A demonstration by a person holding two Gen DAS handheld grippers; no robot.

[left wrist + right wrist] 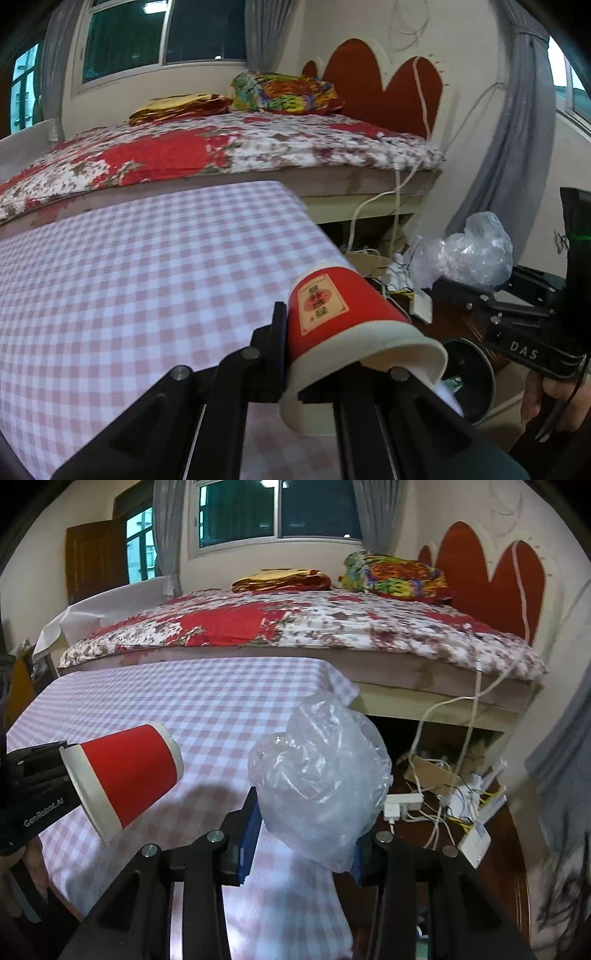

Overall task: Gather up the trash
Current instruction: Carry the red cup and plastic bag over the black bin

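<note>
Left wrist view: red paper cup (332, 314) is clamped, rim crushed, by left gripper (332, 373); slipping is risked. Lower centre of the right view, crumpled plastic bag (317, 782) is pinched loosely by right gripper (303, 834).

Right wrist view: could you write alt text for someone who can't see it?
The right gripper holds a crumpled clear plastic bag at the edge of a pink checked table. To its left, the left gripper holds a red paper cup sideways; a floral bed lies behind.

Your tablecloth (192, 698) ahead is bare and open; the bed (295, 635) blocks beyond it, and cables (439, 812) clutter the floor at right.
</note>
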